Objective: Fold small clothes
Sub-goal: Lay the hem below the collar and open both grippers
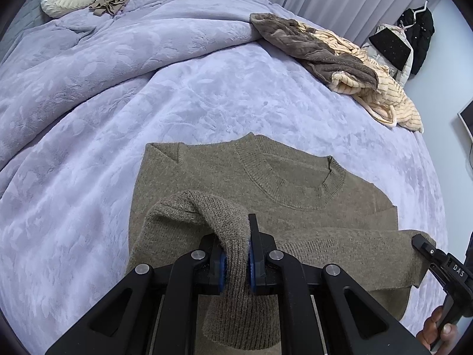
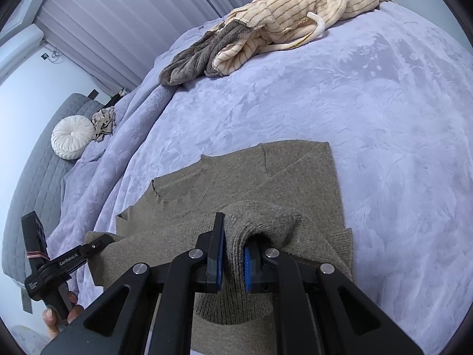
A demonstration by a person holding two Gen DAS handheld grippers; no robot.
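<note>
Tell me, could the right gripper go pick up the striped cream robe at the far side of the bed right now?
Probably not yet. The right gripper has its jaws shut on a fold of the olive sweater, so it would have to let go first. Otherwise only bare blanket lies between it and the striped robe.

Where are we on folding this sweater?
Done: the olive sweater lies flat on the lavender blanket, sleeves folded in. In hand: left gripper and right gripper are each shut on its hem. Left: carry the hem toward the collar.
</note>
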